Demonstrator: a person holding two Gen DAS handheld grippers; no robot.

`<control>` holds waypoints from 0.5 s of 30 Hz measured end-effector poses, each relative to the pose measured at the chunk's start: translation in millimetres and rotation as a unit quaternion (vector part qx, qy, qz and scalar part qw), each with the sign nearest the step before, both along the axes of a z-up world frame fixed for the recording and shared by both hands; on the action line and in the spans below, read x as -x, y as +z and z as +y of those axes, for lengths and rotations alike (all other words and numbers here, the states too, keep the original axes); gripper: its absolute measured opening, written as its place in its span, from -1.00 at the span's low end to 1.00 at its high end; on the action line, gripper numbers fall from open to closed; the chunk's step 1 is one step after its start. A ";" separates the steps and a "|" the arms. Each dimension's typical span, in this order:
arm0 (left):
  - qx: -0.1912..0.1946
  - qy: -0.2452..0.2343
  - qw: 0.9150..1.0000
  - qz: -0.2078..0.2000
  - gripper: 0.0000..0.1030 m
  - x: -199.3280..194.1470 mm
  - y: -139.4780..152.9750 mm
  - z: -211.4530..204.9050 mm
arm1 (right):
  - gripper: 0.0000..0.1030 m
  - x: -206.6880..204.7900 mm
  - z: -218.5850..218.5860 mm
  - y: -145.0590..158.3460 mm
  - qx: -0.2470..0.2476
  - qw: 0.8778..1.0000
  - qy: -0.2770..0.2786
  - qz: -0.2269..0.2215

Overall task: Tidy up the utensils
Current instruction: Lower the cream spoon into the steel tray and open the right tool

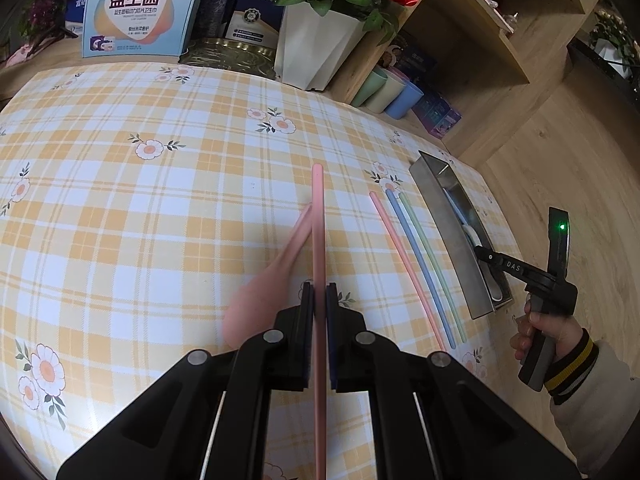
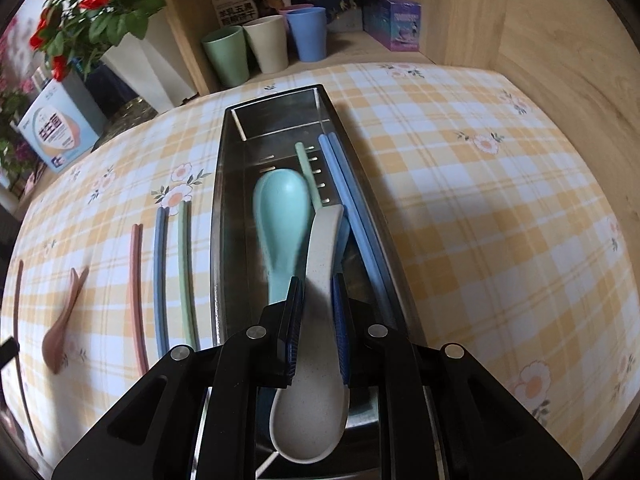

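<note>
tray [image 2: 224, 184] holds teal spoon [image 2: 280, 216], blue chopsticks [image 2: 352, 200]; right gripper [image 2: 316, 320] jaws clamp white spoon [image 2: 312, 380] over tray; left gripper [image 1: 319, 320] jaws clamp pink chopstick [image 1: 318, 220]; pink spoon [image 1: 272, 276], three chopsticks [image 1: 416, 264] left on desk [image 1: 160, 220].

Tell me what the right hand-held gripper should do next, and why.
Probably open and drop the white spoon: the right hand-held gripper grips it over the metal tray, above the teal spoon and blue chopsticks.
</note>
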State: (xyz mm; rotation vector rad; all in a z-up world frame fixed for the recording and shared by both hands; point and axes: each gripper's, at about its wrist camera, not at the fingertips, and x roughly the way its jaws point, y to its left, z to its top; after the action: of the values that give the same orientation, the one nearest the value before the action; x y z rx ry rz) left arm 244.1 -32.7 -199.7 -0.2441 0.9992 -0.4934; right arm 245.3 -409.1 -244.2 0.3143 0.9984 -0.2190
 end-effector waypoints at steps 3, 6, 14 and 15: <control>0.002 -0.002 1.000 0.001 -0.89 -0.1 -0.4 0.3 | -0.70 -2.1 -2.3 -1.9 -0.015 1.000 -0.022 -0.001; 0.002 -0.004 1.000 -0.001 -0.89 1.0 0.7 0.1 | -0.70 -4.5 -5.7 -2.6 -0.033 0.999 -0.043 -0.005; 0.003 -0.007 1.000 0.000 -0.89 0.2 3.2 -0.9 | -0.67 -4.8 -5.6 1.0 -0.062 0.997 -0.044 0.001; 0.002 -0.008 1.000 0.000 -0.89 -0.2 3.3 -2.3 | -0.67 -3.0 -5.6 2.6 -0.064 0.997 -0.042 0.000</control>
State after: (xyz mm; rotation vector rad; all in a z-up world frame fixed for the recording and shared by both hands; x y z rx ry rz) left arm 244.3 -35.1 -196.3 -0.2394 1.0014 -0.5108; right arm 248.4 -414.7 -241.6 0.4745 1.0029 -0.2323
